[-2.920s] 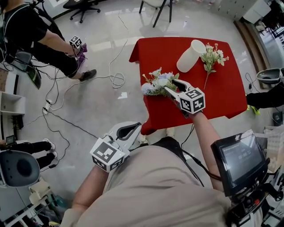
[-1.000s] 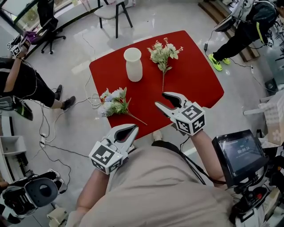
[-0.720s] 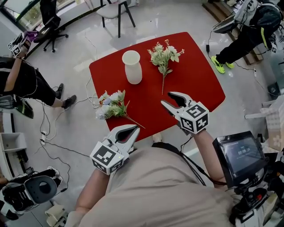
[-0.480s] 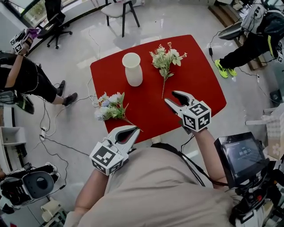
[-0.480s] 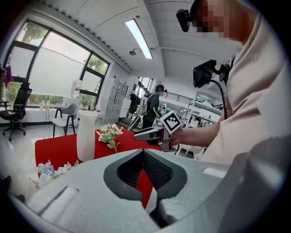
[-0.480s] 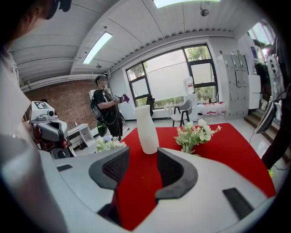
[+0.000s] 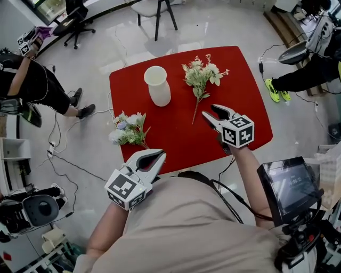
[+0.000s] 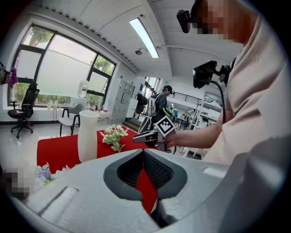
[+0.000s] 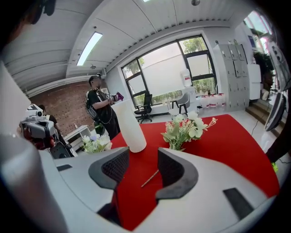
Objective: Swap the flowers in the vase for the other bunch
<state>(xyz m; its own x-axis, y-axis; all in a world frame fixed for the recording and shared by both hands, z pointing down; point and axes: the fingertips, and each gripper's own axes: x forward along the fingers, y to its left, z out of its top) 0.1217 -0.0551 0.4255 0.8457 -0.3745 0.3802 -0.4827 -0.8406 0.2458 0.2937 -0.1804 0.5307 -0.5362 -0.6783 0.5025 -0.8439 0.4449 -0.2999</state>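
An empty white vase (image 7: 157, 85) (image 9: 129, 127) (image 8: 87, 135) stands upright at the back left of the red table (image 7: 240, 90). A white-and-green flower bunch (image 7: 202, 74) (image 9: 185, 129) (image 8: 113, 136) lies to its right, its thin stem (image 7: 195, 113) (image 9: 150, 178) pointing at me. A blue-and-white bunch (image 7: 128, 130) (image 9: 95, 143) lies at the table's left front edge. My right gripper (image 7: 209, 113) (image 9: 141, 161) is open and empty, just right of the stem's end. My left gripper (image 7: 160, 154) (image 8: 143, 152) is shut and empty, by my body short of the table's front edge.
A chair (image 7: 154, 10) stands beyond the table. A person in black (image 7: 32, 80) is at the left and another person (image 7: 314, 69) at the right. Cables (image 7: 69, 154) run over the floor on the left. A small monitor (image 7: 287, 186) hangs at my right side.
The right gripper has let go of the blue-and-white bunch, which now lies on the table's left front. It has moved right and forward to the other bunch's stem. The left gripper has shifted slightly.
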